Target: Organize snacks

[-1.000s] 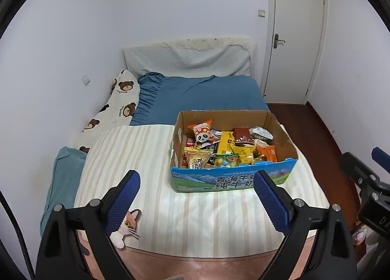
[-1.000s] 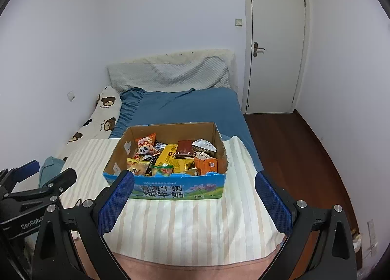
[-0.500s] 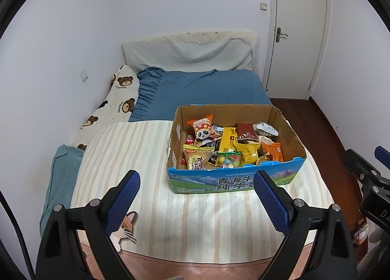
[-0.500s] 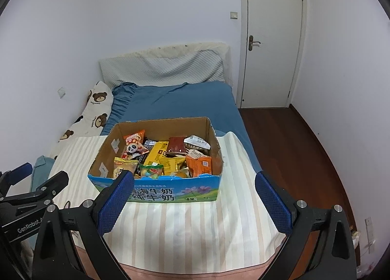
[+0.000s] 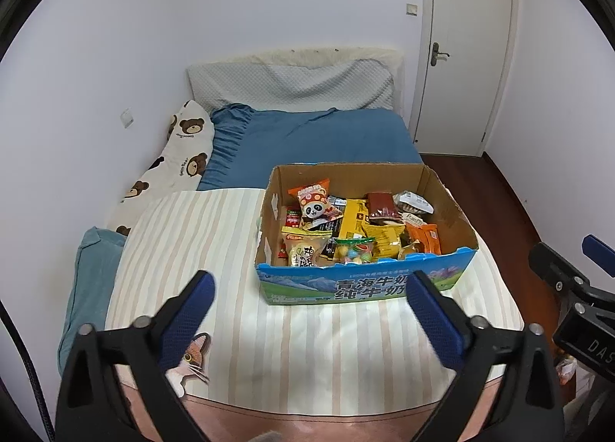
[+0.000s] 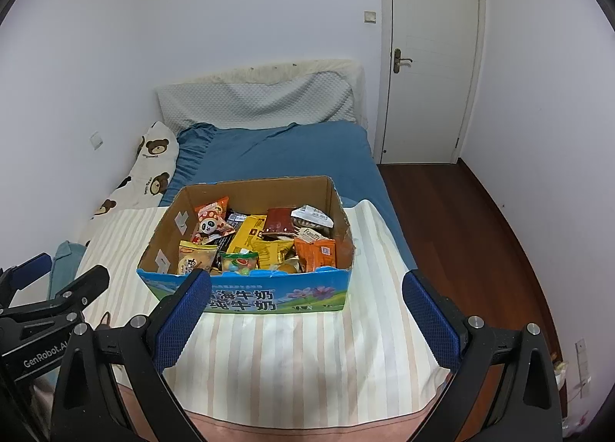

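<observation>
Striped blanket (image 5: 200, 250), bear pillow (image 5: 180, 157), perhaps closed door (image 6: 430, 57).

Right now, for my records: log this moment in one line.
left claw open, empty | right claw open, empty | snacks in box | box on bed

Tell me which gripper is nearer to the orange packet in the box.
Right. The right gripper faces the orange packet; the left gripper is off to the packet's left.

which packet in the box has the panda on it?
The orange-red packet at the back-left of the cardboard box, propped above the others; it alone shows a panda face, while its neighbours are yellow, brown or plain orange.
</observation>
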`<state>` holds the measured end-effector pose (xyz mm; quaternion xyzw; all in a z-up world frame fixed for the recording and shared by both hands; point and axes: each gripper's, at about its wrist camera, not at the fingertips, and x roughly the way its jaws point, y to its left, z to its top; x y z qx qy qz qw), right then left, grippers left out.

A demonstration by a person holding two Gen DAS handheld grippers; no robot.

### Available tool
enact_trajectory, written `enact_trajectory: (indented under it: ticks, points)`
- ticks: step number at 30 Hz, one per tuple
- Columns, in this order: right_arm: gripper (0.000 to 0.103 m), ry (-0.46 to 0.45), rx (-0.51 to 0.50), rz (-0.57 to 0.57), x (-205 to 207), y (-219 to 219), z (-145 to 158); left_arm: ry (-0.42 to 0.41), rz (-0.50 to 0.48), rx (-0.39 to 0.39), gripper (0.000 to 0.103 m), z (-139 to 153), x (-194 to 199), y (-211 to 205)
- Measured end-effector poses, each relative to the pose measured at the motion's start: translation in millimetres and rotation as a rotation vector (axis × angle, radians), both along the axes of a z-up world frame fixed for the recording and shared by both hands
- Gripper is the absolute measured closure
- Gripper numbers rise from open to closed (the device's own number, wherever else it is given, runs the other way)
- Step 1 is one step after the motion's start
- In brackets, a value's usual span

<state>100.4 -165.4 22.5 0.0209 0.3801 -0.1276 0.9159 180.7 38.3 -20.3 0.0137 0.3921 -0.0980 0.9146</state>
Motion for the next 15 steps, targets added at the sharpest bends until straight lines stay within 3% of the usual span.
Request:
enact_trajectory:
  ticks: [15]
  points:
    - [0.001,-0.011,-0.012,-0.003,4.8,-5.6,7.8,-0.01,0.016,-0.012,0.0,4.2,-0.1,1.6]
